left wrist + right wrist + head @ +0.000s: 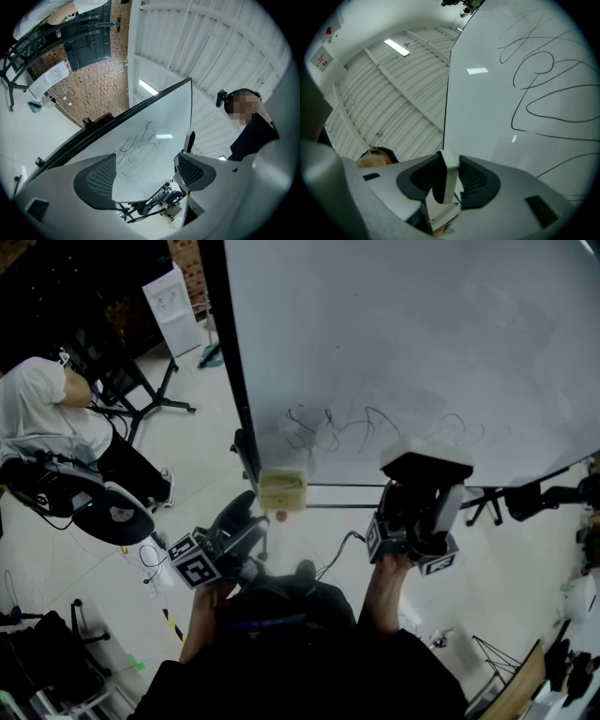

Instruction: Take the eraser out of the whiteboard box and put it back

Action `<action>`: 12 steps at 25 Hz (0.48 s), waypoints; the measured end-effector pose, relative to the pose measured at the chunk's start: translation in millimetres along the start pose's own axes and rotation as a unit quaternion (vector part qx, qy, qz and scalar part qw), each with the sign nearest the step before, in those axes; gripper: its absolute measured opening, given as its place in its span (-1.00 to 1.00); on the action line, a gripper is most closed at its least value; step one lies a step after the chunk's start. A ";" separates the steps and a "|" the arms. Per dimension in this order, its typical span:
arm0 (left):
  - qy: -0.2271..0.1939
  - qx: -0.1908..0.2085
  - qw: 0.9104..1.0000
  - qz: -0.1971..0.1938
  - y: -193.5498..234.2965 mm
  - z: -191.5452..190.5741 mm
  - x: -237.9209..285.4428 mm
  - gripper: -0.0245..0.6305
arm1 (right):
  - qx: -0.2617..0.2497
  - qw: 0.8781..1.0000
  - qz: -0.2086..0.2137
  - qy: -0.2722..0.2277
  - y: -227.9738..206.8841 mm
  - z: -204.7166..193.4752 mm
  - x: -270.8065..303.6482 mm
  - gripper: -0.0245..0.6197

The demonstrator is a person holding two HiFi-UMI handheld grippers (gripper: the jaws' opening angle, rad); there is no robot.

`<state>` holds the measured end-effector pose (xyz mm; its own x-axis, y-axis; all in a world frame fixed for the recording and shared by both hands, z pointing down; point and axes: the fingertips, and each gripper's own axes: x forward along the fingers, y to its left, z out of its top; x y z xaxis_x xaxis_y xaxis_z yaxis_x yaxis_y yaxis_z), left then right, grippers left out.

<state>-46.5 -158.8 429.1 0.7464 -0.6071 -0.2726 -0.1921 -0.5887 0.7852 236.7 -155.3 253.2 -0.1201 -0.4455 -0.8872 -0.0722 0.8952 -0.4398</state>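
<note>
Eraser (449, 183), apparently, in right gripper (450, 174)

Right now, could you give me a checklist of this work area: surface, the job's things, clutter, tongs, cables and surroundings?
Surface: whiteboard, upright, with looping pen scribbles.
Job's things: eraser is out of the tan box, which sits near the board's lower edge.
Clutter: nothing seen on the board.
Tongs: right tongs shut on the eraser, close to the board; left tongs open, empty.
Cables: loose cable on the pale floor.
Surroundings: a seated person and a black tripod stand.
</note>
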 end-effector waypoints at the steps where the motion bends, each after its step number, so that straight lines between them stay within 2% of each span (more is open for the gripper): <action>1: 0.000 0.000 1.000 0.000 -0.1 0.0 0.0 0.32 | 0.000 1.000 -0.001 0.000 -0.8 0.1 -0.7 -0.45; 9: -0.006 -0.002 1.000 -0.001 0.3 2.3 -2.9 0.32 | -0.014 1.000 0.015 0.023 -5.7 -5.9 -16.5 -0.45; 12: -0.009 -0.003 1.000 0.000 0.0 3.7 -4.6 0.32 | -0.030 0.999 0.006 0.041 -5.9 -13.6 -15.9 -0.45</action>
<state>-52.3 -158.0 428.3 0.7344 -0.6169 -0.2829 -0.1876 -0.5852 0.7889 225.5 -153.7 271.8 -0.2018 -0.4361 -0.8770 -0.1299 0.8994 -0.4173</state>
